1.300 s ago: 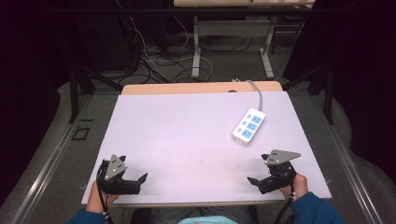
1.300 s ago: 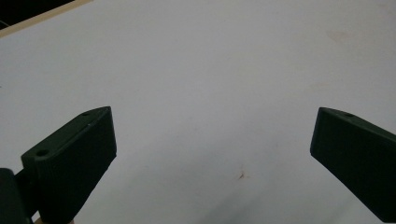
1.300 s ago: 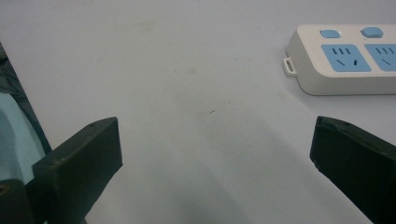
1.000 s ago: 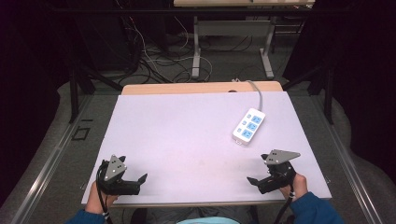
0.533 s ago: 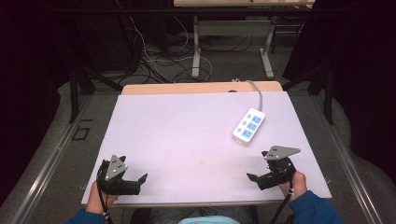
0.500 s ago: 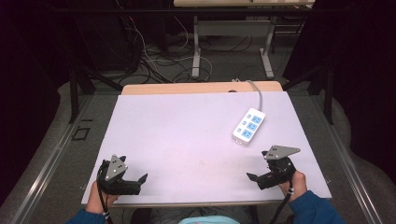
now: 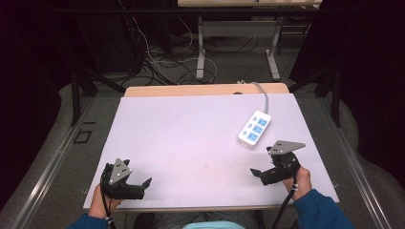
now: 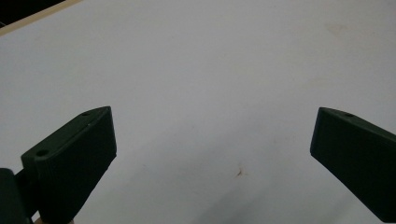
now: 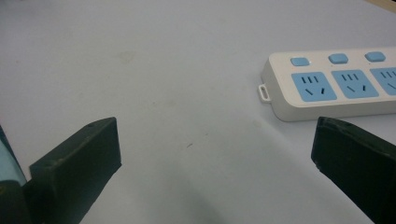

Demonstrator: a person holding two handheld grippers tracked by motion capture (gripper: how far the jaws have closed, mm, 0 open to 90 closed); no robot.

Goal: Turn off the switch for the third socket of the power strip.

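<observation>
A: From the high view, where do you have your tools?

B: Your left gripper [image 7: 125,180] sits at the near left corner of the white table [image 7: 191,138], and your right gripper [image 7: 277,169] sits near the near right corner. The white power strip [image 7: 254,129] with blue sockets lies on the right half of the table, just beyond your right gripper and apart from it. Its grey cable [image 7: 261,95] runs off over the far edge.

A: And in the left gripper view?

B: Your left gripper [image 8: 212,149] has its jaws spread wide, nothing between them but bare table [image 8: 201,70] with a small brown speck [image 8: 240,172]. It is well apart from the strip.

A: The right gripper view?

B: Your right gripper [image 9: 215,158] also has its jaws wide apart and holds nothing. The power strip [image 9: 336,86] lies ahead and to the right, flat on the table [image 9: 140,60], its near end with a small hanging loop [image 9: 264,92] pointing toward the gap. You can see three blue sockets and three blue switches on its face. The right jaw is near the strip's side but not touching it.
</observation>
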